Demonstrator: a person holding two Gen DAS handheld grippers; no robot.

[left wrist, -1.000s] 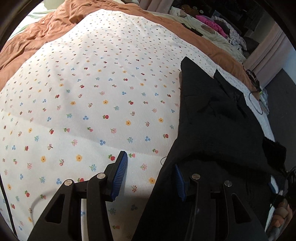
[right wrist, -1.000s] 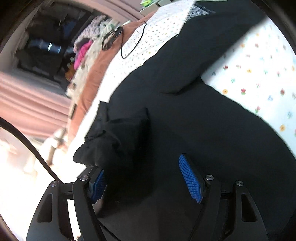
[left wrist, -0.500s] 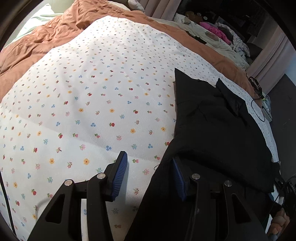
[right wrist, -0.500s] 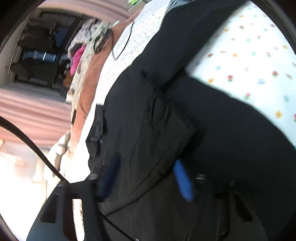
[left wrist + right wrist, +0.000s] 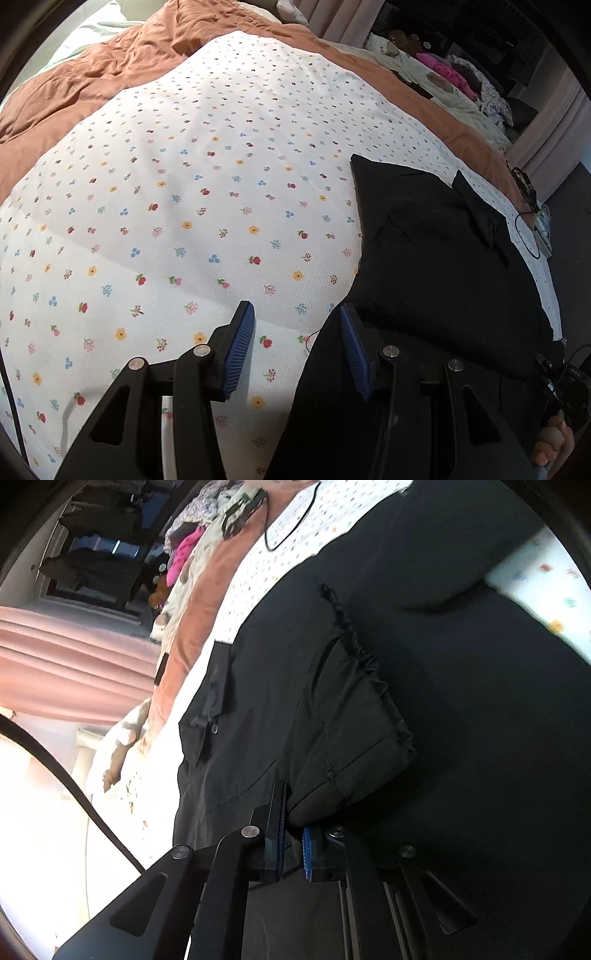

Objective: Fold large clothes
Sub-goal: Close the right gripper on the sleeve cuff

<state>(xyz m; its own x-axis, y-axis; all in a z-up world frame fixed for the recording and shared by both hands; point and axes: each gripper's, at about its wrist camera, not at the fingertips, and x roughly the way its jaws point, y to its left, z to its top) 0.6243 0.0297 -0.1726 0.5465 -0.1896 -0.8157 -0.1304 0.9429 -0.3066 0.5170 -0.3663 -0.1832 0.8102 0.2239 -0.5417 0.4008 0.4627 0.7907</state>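
A large black garment lies spread on the right side of the floral sheet. My left gripper is open, straddling the garment's left edge: one pad hangs over the sheet, the other over black cloth, and neither presses on anything. In the right wrist view the same black garment fills the frame. My right gripper has its jaws closing tight on a bunched fold of it, just below a gathered cuff-like flap. The blue pads pinch the cloth.
A brown duvet borders the sheet at the far side. A heap of clothes lies beyond it. A thin black cable loops near the bed's right edge. Pink curtains hang left of the bed. A hand shows low right.
The right gripper's jaws went from wide apart to pinched on a fold of the black garment while dropping closer to it. The left gripper stayed open and tilted slightly.
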